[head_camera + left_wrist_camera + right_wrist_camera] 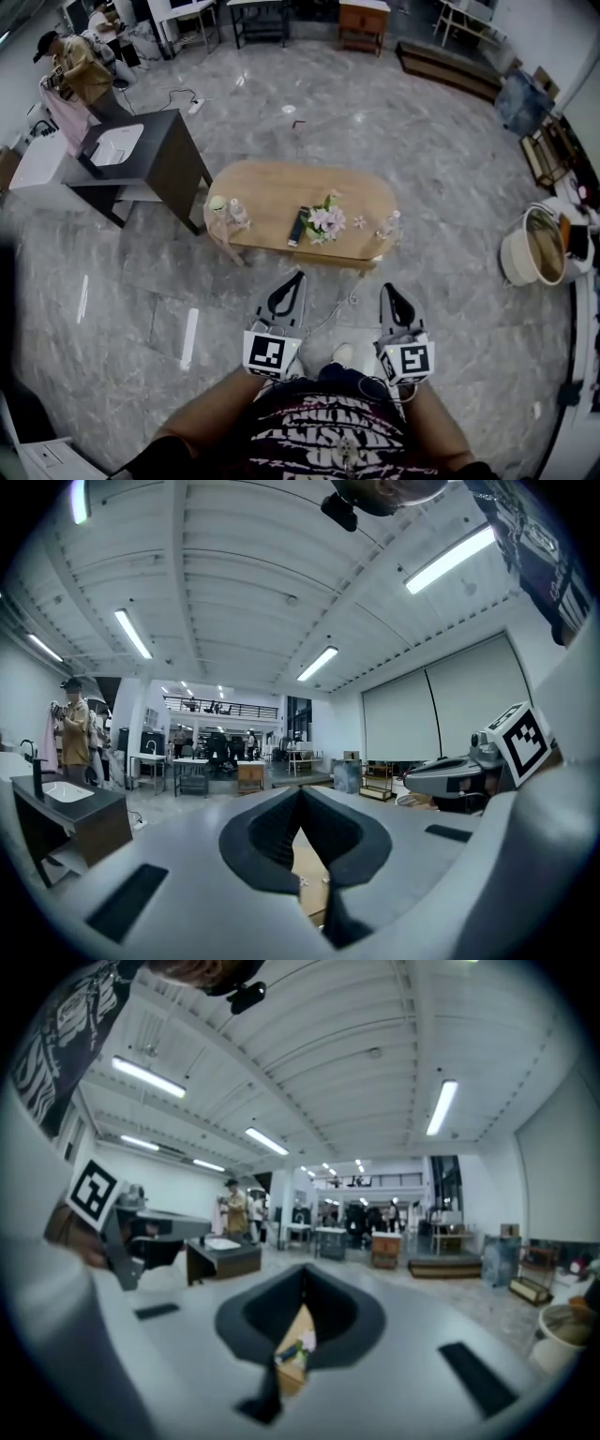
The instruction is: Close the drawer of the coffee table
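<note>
The oval wooden coffee table [272,187] stands in the middle of the head view, with a remote [297,226], pink flowers [326,220] and small bottles [236,213] on top. No drawer front shows sticking out along its near edge. My left gripper [299,275] and right gripper [387,287] hang side by side in front of the table, apart from it, both shut and empty. In the left gripper view the jaws [300,790] meet, with table wood [309,878] seen beneath them. The right gripper view shows its jaws [303,1270] closed too, above the tabletop [296,1335].
A dark sink cabinet [150,159] stands left of the table, and a person [80,75] is behind it. A pale round bucket [534,248] sits at the right. A wooden cabinet [364,23] is at the far wall. A cable [342,305] lies on the marble floor.
</note>
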The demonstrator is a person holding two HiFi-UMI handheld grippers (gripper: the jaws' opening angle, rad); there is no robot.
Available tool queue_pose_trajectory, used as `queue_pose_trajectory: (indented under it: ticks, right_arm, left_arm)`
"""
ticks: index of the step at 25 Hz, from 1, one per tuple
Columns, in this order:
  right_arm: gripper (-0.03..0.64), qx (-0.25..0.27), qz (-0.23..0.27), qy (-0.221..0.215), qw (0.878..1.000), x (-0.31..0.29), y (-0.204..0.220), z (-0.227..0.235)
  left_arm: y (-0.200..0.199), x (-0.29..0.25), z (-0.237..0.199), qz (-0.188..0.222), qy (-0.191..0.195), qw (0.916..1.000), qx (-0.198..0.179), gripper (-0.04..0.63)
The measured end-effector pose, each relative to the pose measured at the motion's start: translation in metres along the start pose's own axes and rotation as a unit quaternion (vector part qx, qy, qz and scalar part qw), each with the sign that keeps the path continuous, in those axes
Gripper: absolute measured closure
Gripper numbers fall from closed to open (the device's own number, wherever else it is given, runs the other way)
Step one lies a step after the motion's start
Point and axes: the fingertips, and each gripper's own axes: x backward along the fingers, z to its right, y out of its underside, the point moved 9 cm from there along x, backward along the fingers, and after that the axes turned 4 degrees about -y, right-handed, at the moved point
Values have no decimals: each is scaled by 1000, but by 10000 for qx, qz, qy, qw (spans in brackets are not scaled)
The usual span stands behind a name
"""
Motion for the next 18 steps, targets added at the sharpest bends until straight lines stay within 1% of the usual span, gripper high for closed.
queue_pose_trajectory:
  ticks: [9,13,16,18]
  right_arm:
    - [583,63,105,0,9999,-13,-9,0]
    - [583,101,94,-46,9999,-19,-11,-5]
    - [583,134,78,-48,9999,-22,-12,-8]
    - [583,135,70,-28,9999,-23,-12,-10]
  left_arm:
    - [-7,0,-11,17,-73,10000,-45,572]
    - [-9,1,-19,18,-145,9999,18,571]
    - [-8,1,-23,25,-120,9999,-30,571]
    - [-7,1,-24,20,-94,10000,9,572]
